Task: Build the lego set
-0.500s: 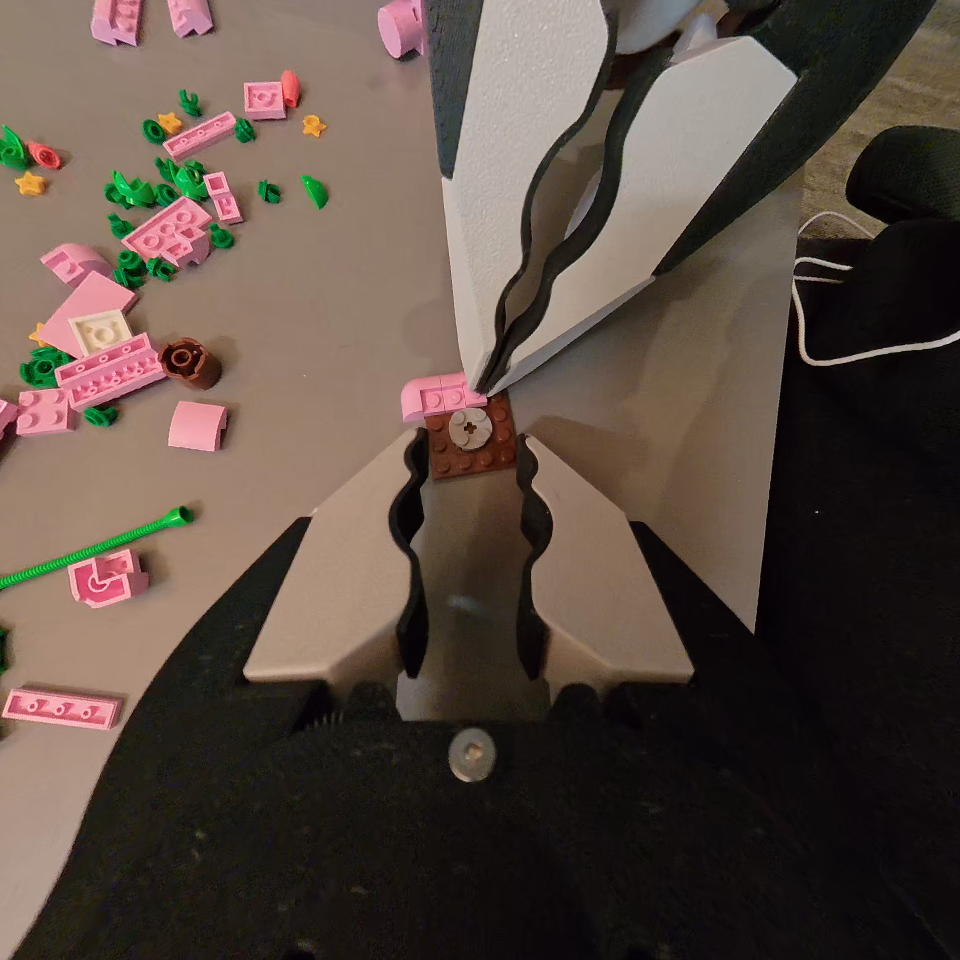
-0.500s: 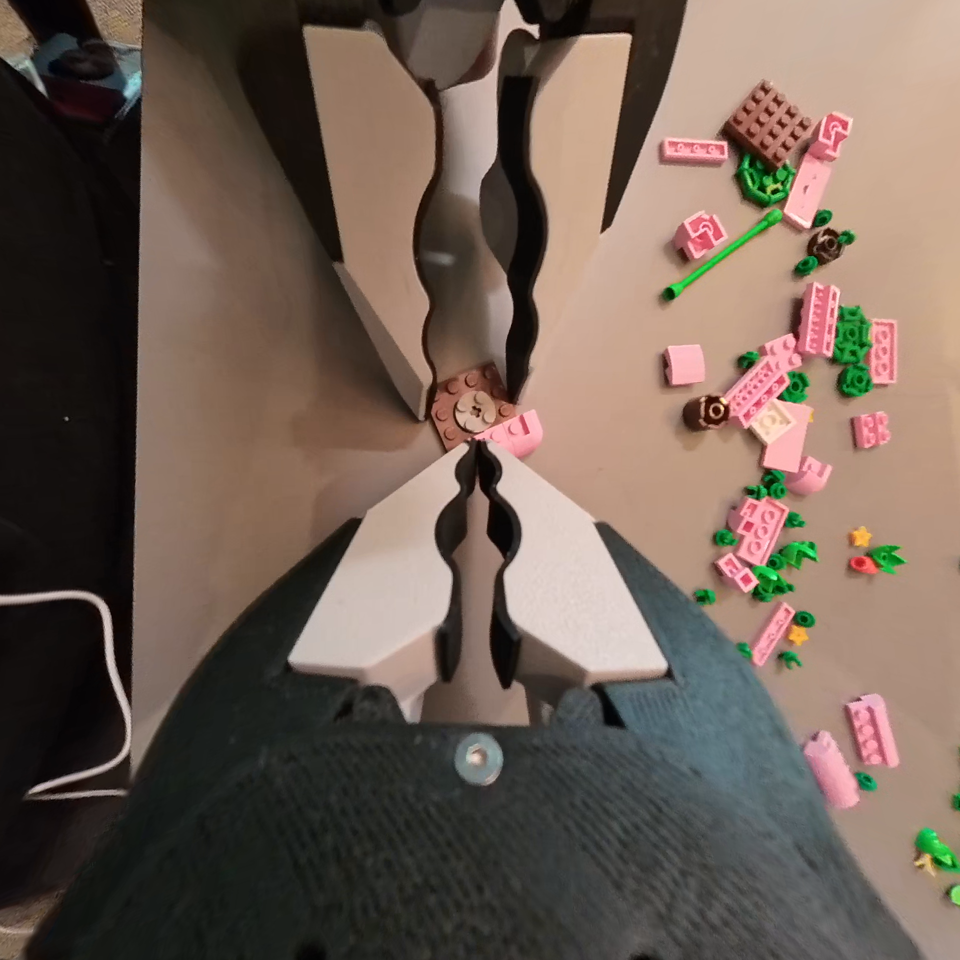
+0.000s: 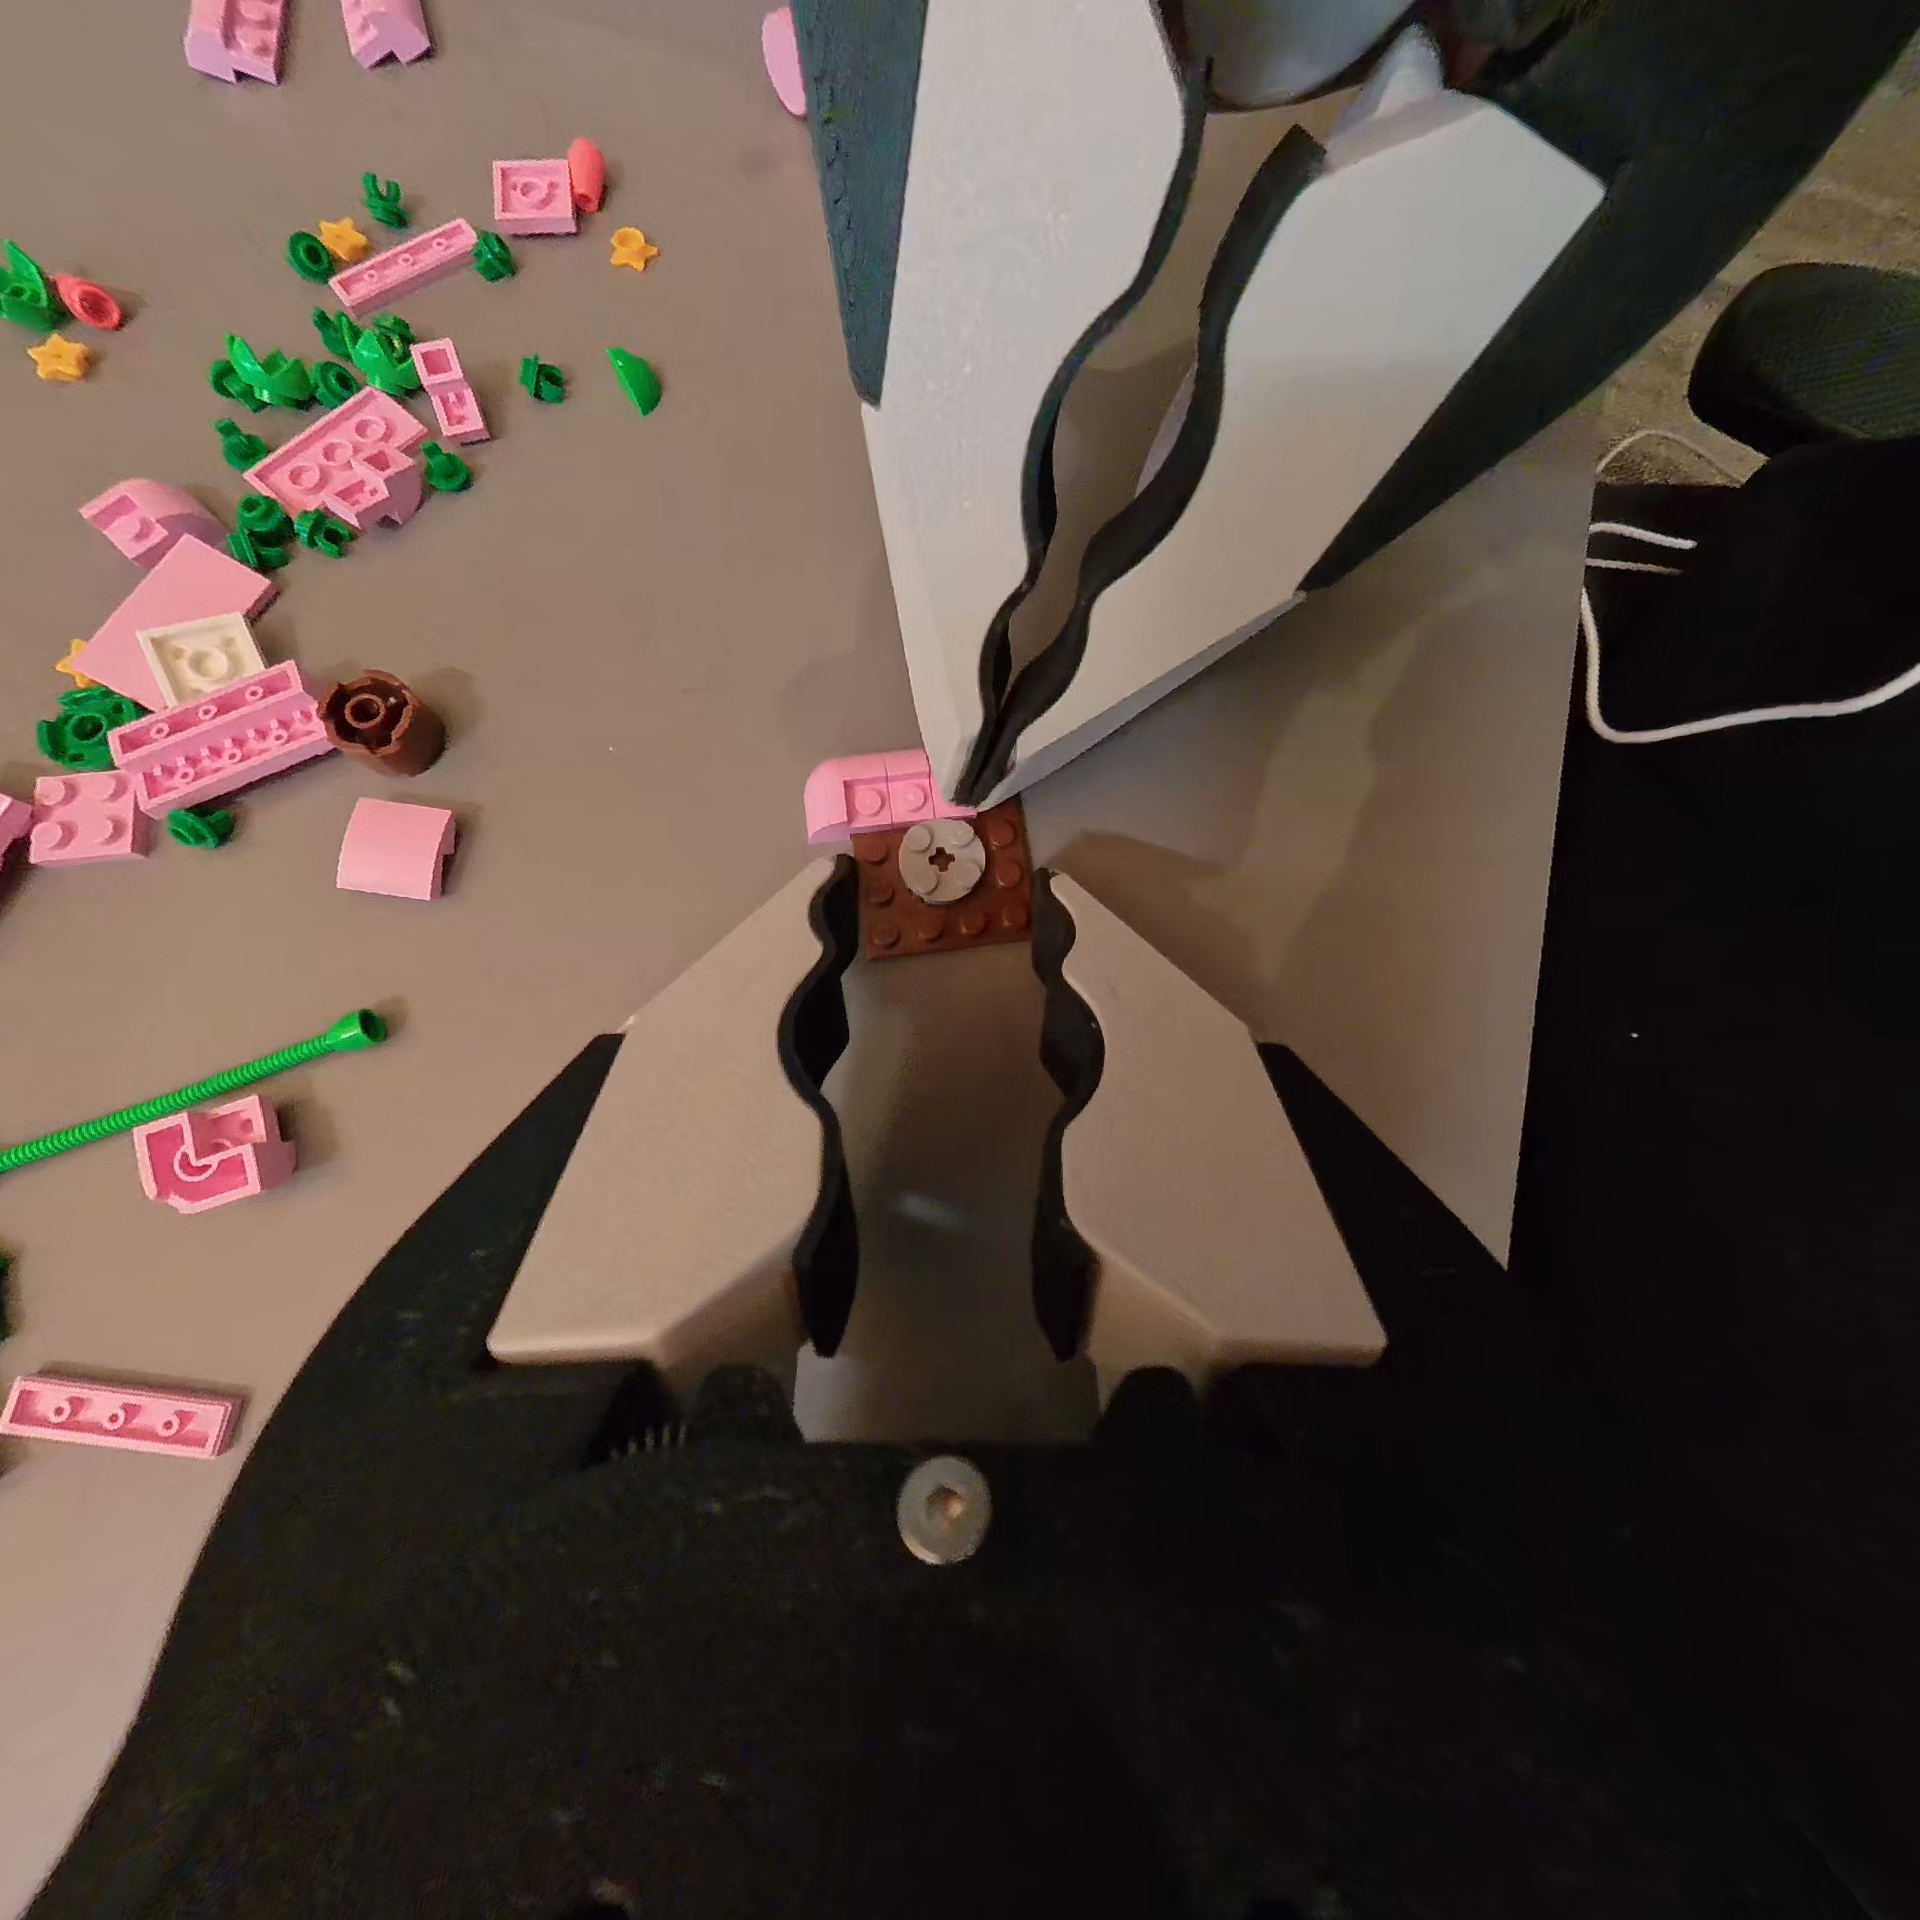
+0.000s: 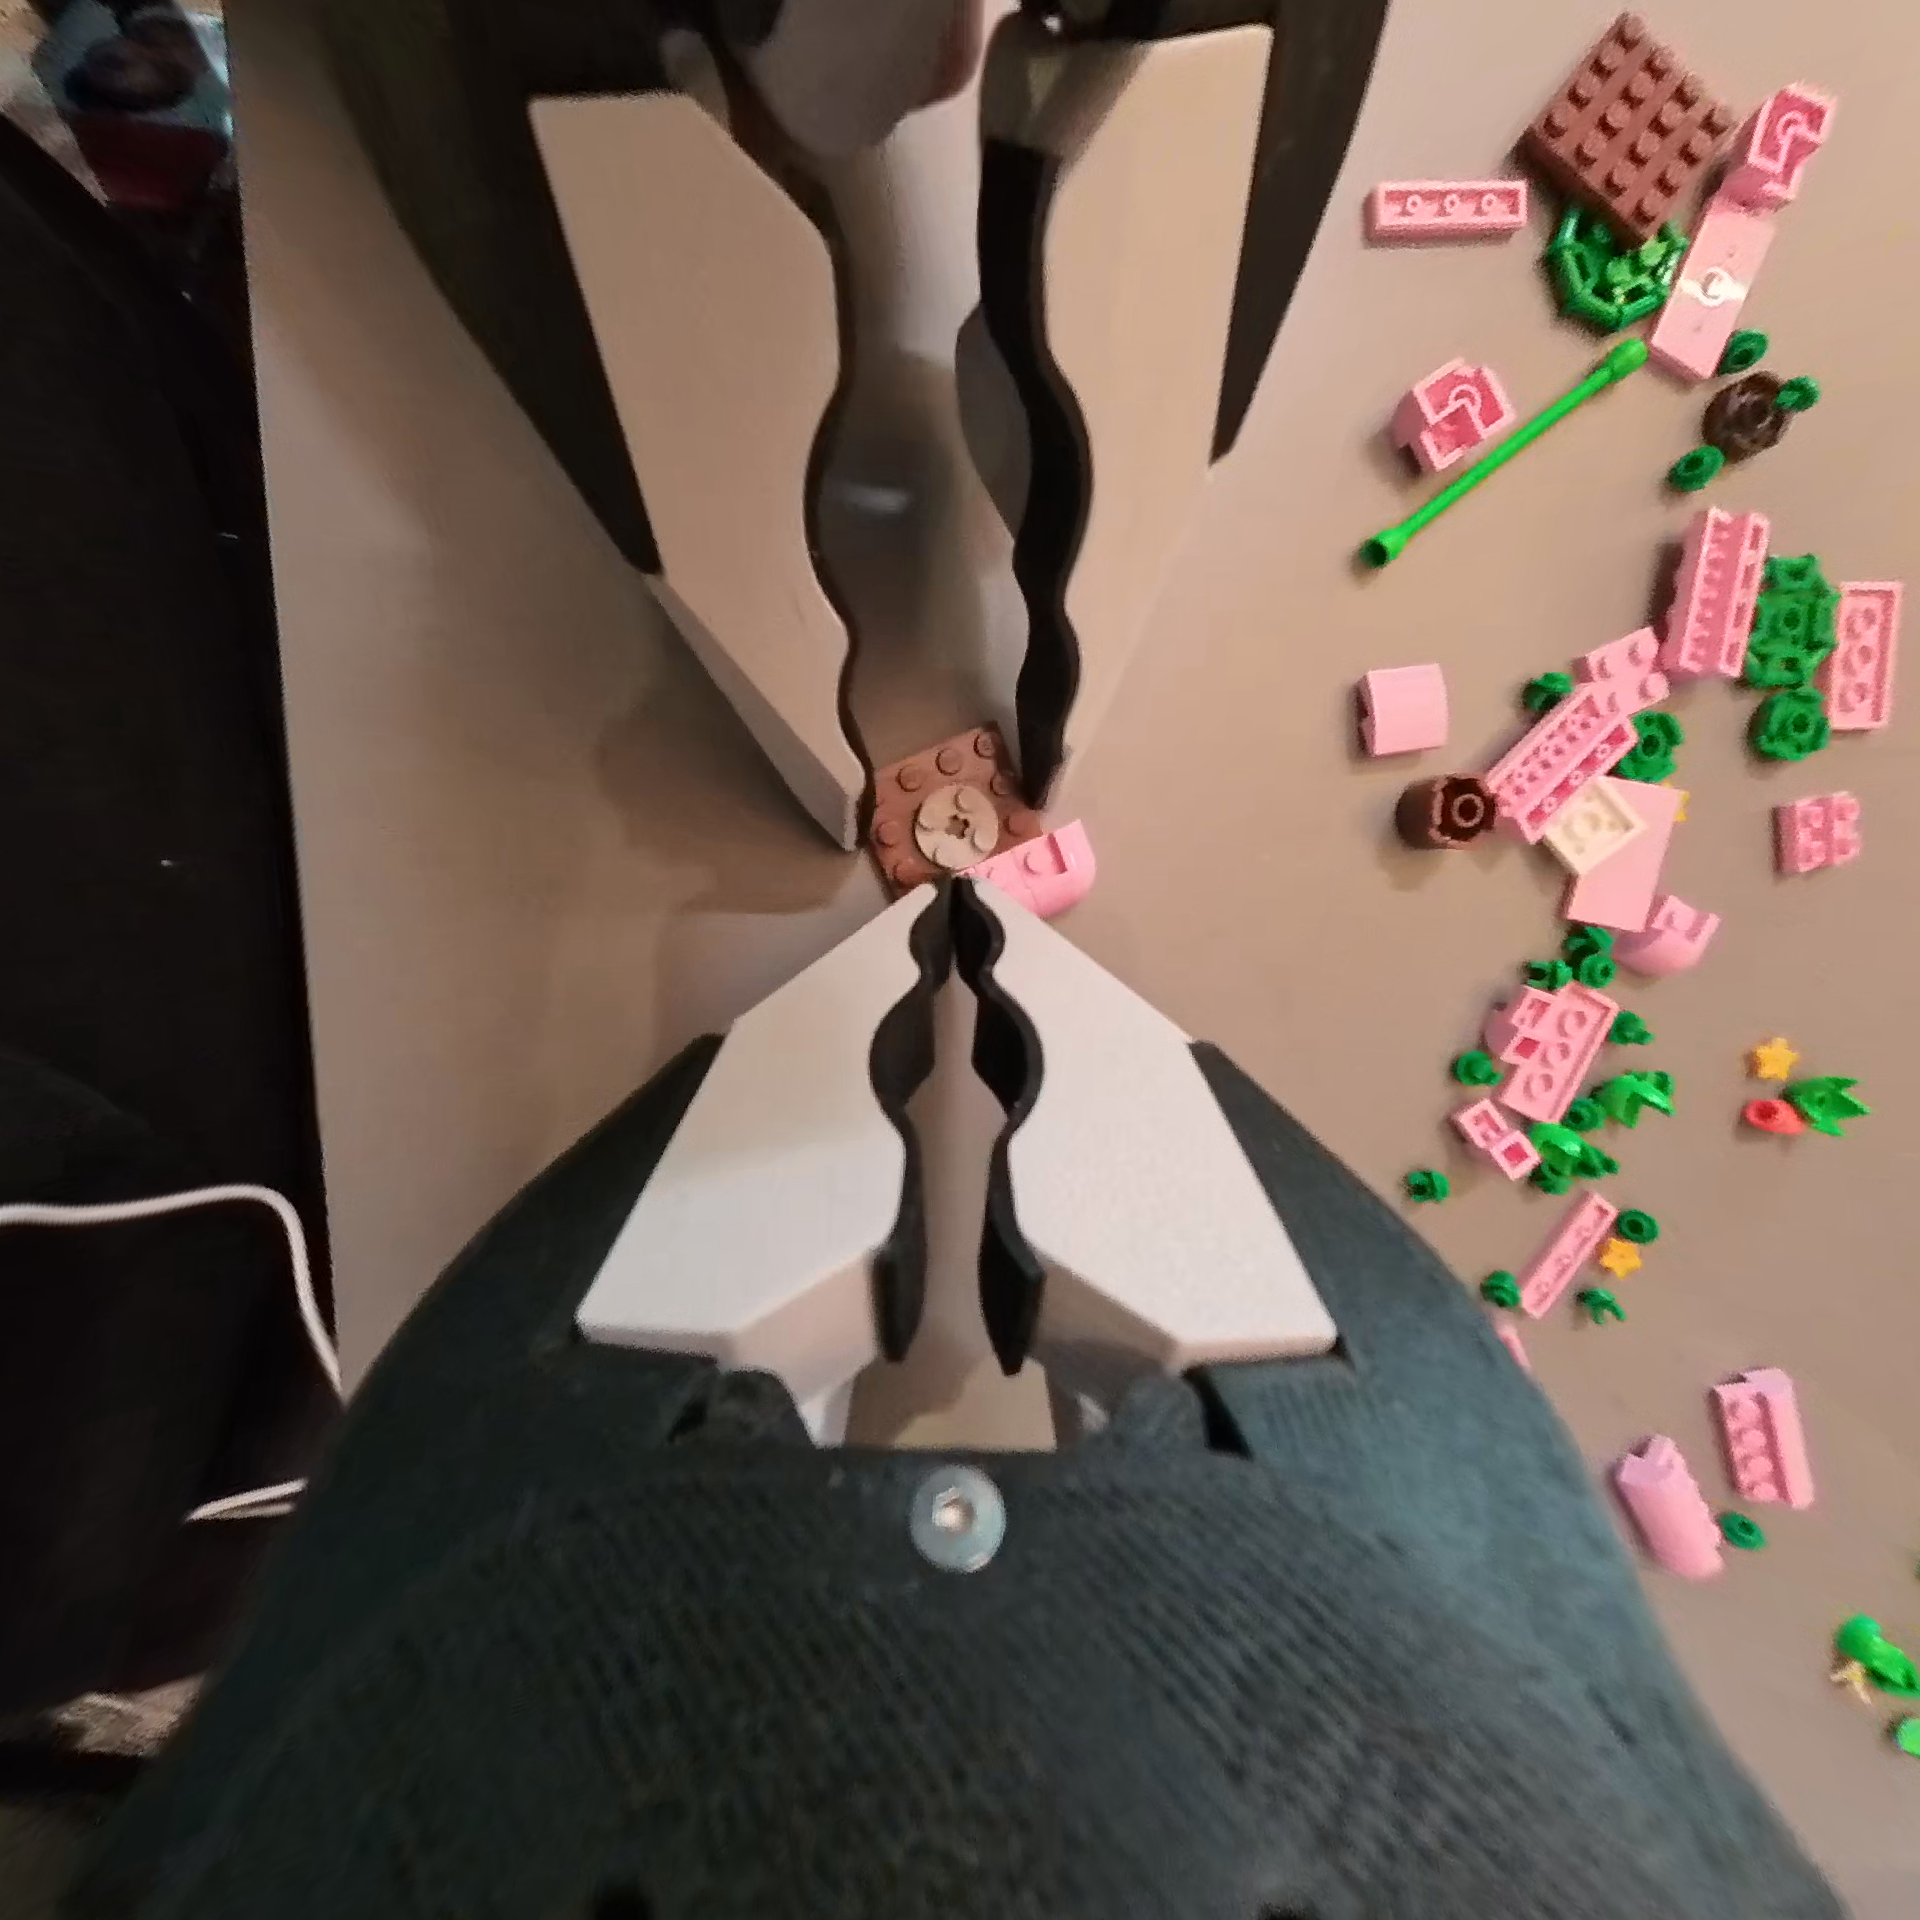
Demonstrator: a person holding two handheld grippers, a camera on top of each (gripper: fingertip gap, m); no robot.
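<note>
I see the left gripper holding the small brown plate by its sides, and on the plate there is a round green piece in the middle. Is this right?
Not quite. The round piece in the middle of the small brown plate is grey, not green; the left wrist view shows it clearly. The rest holds: the left gripper has its fingers on the plate's two sides.

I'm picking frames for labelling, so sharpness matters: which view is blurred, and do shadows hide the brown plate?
Left wrist view: sharp; studs on the brown plate and the pink brick read clearly, with soft shadows on the table beside the claws. Right wrist view: blurred throughout, smearing the loose pieces; the plate is dimmer but visible.
</note>
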